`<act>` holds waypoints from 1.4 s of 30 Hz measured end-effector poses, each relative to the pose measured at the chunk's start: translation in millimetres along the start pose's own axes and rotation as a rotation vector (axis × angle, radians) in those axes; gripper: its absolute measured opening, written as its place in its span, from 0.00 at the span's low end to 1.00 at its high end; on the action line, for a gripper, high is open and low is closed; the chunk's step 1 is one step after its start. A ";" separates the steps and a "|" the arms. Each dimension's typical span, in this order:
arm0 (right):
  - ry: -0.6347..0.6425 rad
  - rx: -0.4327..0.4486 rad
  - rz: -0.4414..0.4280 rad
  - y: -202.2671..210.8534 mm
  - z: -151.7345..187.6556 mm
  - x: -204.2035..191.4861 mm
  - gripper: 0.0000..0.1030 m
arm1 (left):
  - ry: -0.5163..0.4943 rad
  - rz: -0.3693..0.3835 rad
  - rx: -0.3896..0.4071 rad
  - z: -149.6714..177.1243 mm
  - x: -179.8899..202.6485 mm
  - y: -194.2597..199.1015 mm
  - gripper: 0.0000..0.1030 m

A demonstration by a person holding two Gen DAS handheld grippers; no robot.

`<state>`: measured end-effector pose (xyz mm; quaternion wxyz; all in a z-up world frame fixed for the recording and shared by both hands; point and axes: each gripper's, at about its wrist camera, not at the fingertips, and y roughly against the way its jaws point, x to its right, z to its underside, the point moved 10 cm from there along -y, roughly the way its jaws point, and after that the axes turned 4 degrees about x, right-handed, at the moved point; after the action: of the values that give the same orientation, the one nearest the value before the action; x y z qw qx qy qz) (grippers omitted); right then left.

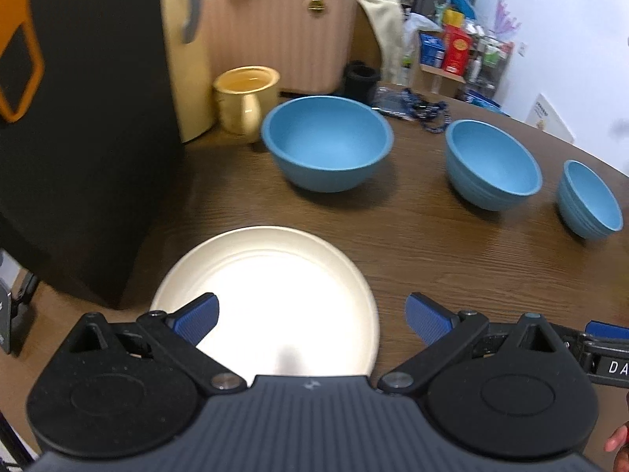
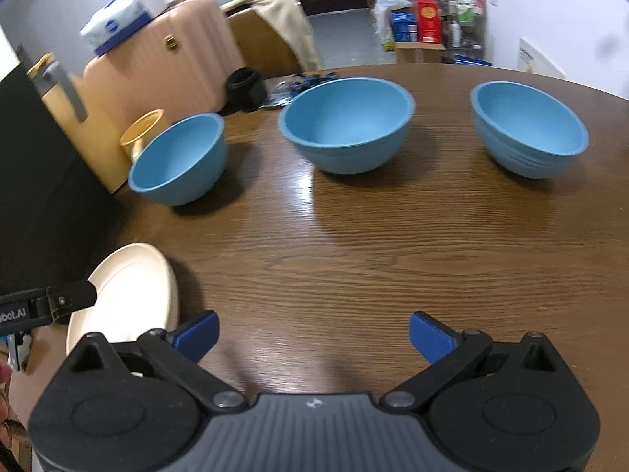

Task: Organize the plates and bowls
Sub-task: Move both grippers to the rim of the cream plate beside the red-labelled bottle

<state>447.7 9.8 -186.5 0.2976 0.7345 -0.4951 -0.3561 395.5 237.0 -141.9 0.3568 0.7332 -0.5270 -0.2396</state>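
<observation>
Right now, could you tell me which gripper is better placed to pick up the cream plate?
Left, I think. The left gripper is open with the cream plate directly beneath its fingers. The right gripper, also open, hovers over bare table, with the plate off to its left.

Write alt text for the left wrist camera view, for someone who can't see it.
The left gripper, open, hovers over a cream plate on a brown wooden table. Beyond the plate three empty blue bowls stand in a row: a large one, a middle one and a small one at far right. A yellow ceramic cup sits behind the large bowl.
</observation>
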 end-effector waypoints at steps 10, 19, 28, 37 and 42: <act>-0.087 0.037 0.069 25.9 -0.6 71.1 1.00 | -0.082 0.074 0.007 -3.2 73.5 0.5 1.00; -0.160 0.064 0.134 47.7 4.0 138.3 1.00 | -0.143 0.137 0.002 2.6 141.0 -0.5 1.00; -0.222 0.089 0.184 72.3 8.4 204.6 1.00 | -0.201 0.197 0.005 8.1 213.1 2.1 1.00; -0.288 0.117 0.243 95.4 14.1 276.0 1.00 | -0.260 0.253 0.005 18.7 286.2 3.4 1.00; -0.320 0.130 0.277 107.2 16.3 312.0 1.00 | -0.288 0.281 0.002 22.9 323.1 2.4 1.00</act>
<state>459.0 -320.3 -182.4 0.2133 0.6112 -0.6541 -0.3913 484.0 -74.6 -146.5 0.3070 0.6110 -0.6699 -0.2893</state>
